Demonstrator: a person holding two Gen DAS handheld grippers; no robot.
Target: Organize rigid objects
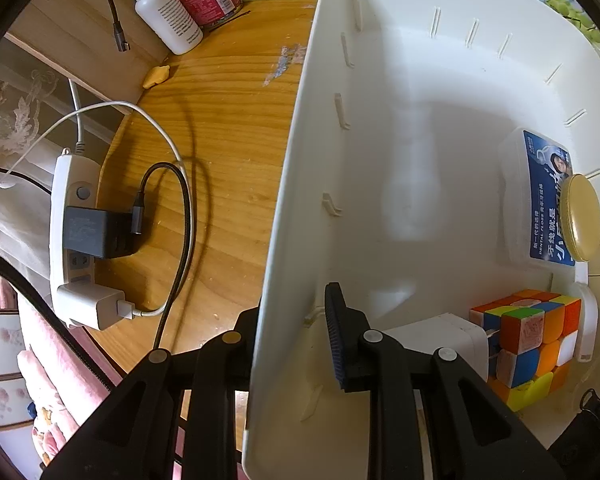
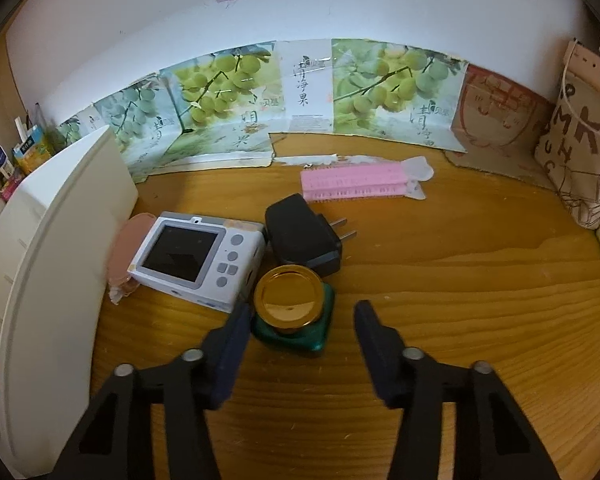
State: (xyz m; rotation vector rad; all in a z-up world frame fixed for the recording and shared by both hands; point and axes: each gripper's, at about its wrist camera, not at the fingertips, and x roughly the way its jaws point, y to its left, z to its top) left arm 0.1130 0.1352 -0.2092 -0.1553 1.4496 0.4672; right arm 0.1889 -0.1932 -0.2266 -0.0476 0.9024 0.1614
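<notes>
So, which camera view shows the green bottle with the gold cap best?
The right wrist view. There the green bottle stands on the wooden table, just ahead of the open right claw, beside the small camera and black charger. The left wrist view does not show it at all, only the inside of the white bin.

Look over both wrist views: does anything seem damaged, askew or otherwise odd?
Yes. The wooden desk has a scraped patch beside the white bin, with the finish worn pale and bluish. The grape-print cardboard against the wall is torn along its lower edge. Nothing is spilled.
</notes>
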